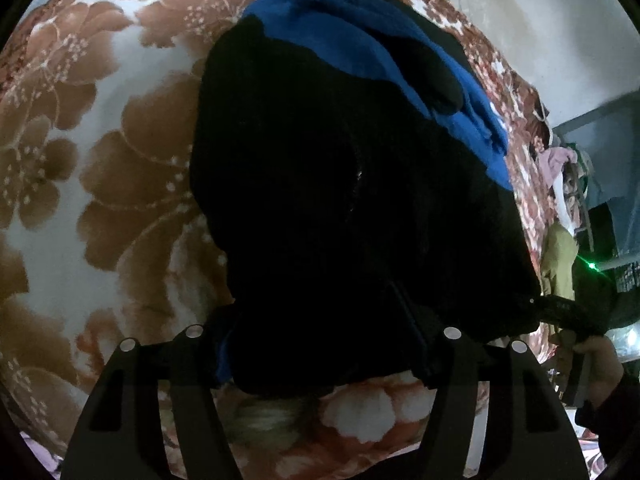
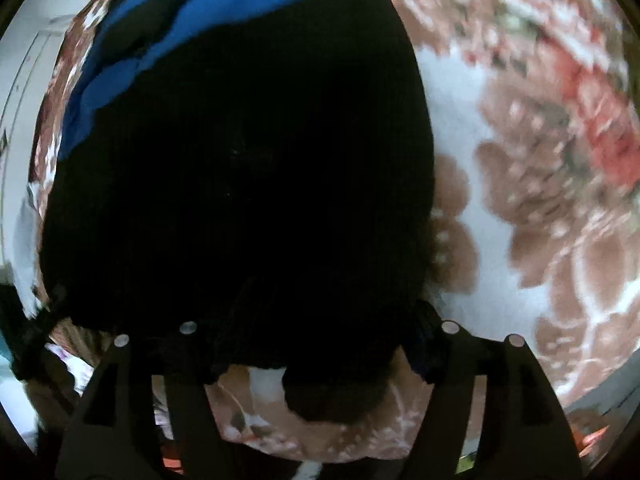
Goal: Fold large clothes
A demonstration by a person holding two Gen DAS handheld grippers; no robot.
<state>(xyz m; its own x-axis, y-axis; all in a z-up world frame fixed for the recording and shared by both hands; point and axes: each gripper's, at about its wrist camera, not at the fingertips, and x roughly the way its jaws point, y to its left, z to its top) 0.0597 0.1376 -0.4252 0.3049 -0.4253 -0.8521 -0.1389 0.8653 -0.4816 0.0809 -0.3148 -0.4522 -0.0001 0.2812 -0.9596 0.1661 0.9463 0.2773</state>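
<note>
A large black garment with a blue lining lies folded on a floral bedspread. Its near edge is bunched between the fingers of my left gripper, filling the gap from one finger to the other, and the pads seem to press on it. In the right wrist view the same black garment fills the middle, with the blue lining at its far edge. My right gripper stands wide over the near hem, fabric between its fingers but not squeezed.
The bedspread spreads out on both sides of the garment. A pale wall rises behind the bed. At the right of the left wrist view are hanging clothes, a green light and a person's hand holding the other gripper's handle.
</note>
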